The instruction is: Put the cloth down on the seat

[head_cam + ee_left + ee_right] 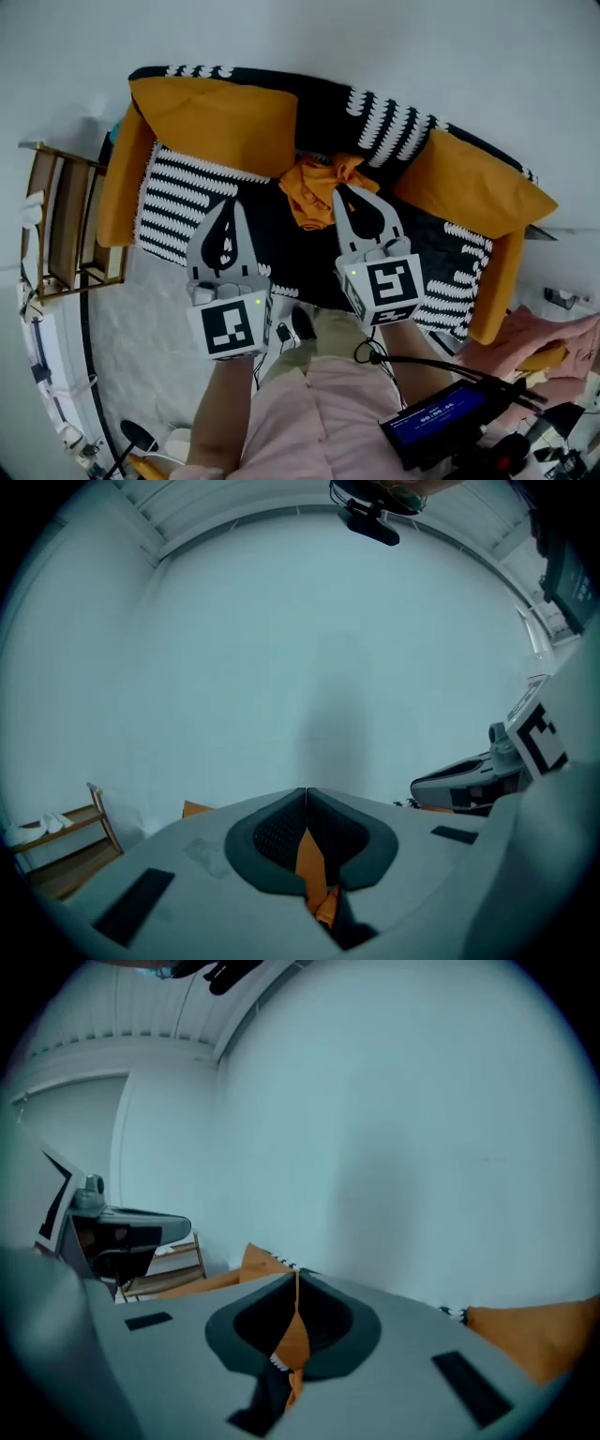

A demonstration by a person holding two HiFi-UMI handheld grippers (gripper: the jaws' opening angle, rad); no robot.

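pinching a fold of the orange cloth [314, 199], the right gripper [340, 190] has its jaws clenched over the back edge of the striped seat [178, 202], where the bunched cloth lies between two orange cushions [216, 117]. the left gripper [228, 204] hovers over the seat's left part, jaws pressed together, apart from the cloth
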